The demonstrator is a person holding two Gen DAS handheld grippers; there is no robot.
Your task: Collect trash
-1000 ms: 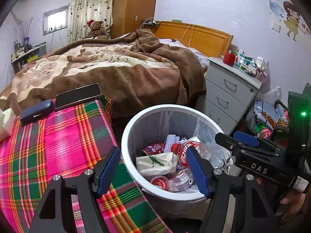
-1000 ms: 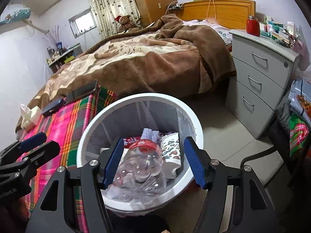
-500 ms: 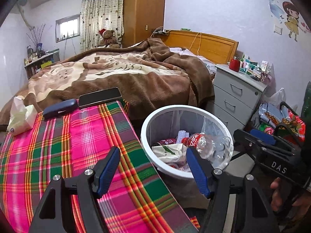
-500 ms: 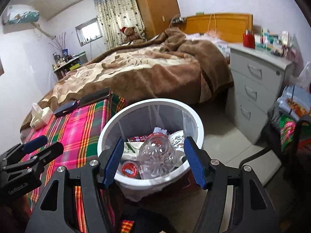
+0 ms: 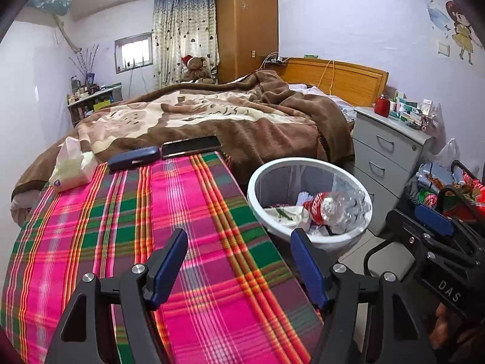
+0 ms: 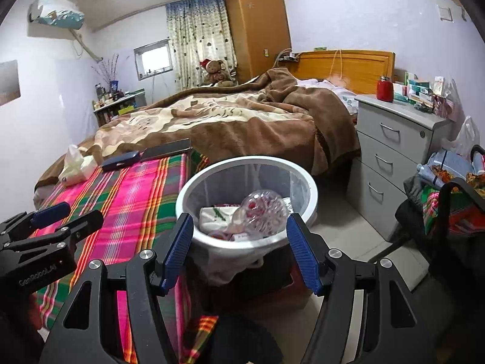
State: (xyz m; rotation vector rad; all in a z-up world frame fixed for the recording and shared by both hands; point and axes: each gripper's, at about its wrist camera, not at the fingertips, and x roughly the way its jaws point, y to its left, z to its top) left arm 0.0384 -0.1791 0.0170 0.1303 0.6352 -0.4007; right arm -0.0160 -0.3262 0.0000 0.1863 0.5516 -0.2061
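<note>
Both claws empty – my left gripper [image 5: 239, 268] gapes over the plaid cloth [image 5: 127, 227], my right gripper [image 6: 239, 251] spreads wide in front of the white bin [image 6: 306, 209], nothing between the pads. Crushed bottle [image 5: 333, 207] and wrappers lie in the bin. I'd say I'm between pickups – next I need to spot leftover trash, maybe the tissue pack [image 5: 71, 166] at the cloth's far edge

Lilac walls [image 5: 348, 24] — bed [image 5: 212, 115], wardrobe [image 5: 247, 27]
</note>
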